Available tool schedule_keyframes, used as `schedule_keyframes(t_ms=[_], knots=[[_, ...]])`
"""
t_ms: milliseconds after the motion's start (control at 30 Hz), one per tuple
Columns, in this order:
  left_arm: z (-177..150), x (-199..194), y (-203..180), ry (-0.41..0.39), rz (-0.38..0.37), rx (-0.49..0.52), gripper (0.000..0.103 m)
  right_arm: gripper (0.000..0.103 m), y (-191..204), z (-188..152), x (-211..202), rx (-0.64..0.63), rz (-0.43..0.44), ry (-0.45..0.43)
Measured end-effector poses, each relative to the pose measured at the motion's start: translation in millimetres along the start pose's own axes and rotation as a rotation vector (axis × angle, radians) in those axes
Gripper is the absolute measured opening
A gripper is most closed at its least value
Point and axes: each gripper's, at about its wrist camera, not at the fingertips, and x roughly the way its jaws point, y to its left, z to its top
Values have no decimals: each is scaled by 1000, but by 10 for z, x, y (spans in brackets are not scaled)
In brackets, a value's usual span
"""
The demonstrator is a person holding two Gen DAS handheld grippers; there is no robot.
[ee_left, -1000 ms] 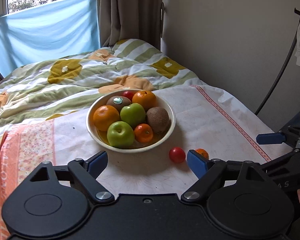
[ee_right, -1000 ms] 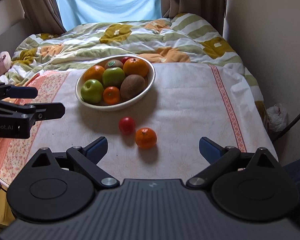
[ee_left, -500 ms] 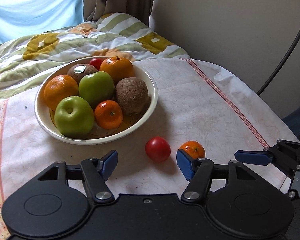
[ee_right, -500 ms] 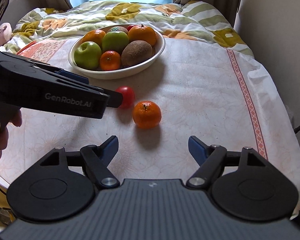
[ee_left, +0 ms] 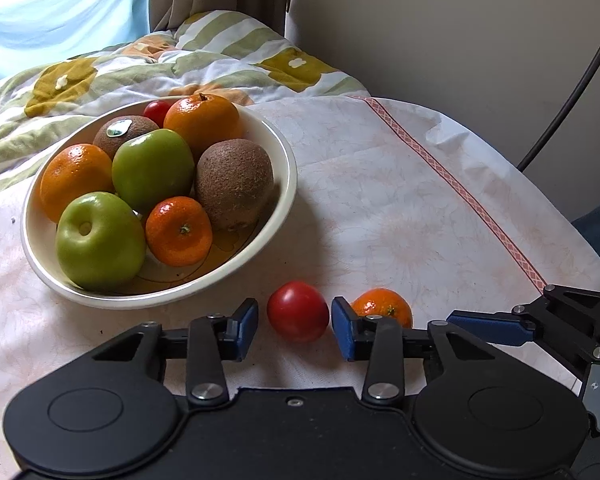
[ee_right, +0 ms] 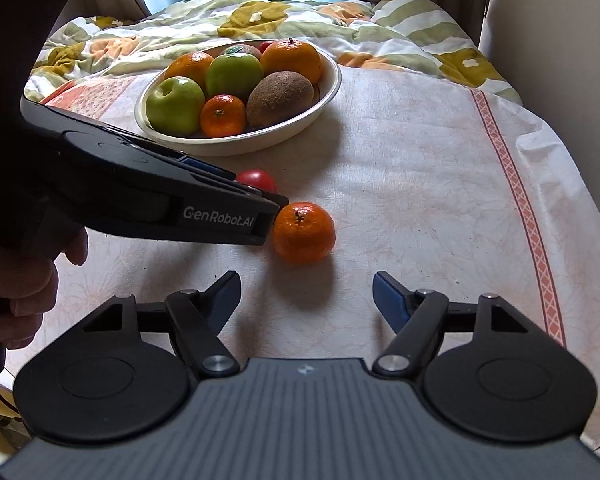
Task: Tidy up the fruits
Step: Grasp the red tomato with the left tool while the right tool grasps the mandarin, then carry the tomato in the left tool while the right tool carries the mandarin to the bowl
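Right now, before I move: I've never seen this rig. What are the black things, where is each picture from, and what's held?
No robot arm here: a person carries two hand-held, two-finger grippers, each with a camera looking along its fingers. The black shapes with blue pads are those fingers. One picture is from the left gripper, one from the right gripper. On the tablecloth sit a bowl of fruit, a loose tomato and a mandarin. The left gripper is shut on the tomato, not lifted. The right gripper's jaws are closing on nothing; the mandarin lies just ahead.
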Motion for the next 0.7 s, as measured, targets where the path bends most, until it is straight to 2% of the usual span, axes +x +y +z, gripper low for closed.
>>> schedule_keyframes(t_ms=[33, 167, 433, 700], knots=[[3, 6, -10, 0, -1, 5, 37, 85, 2, 1, 7, -1, 2, 1], [1, 15, -35, 0, 3, 22, 37, 78, -12, 18, 45, 11, 4, 10], [-36, -97, 59, -2, 15, 22, 37, 74, -53, 87, 93, 19, -9, 5], [-162, -265, 195, -12, 62, 11, 37, 68, -50, 148, 135, 10, -6, -6]])
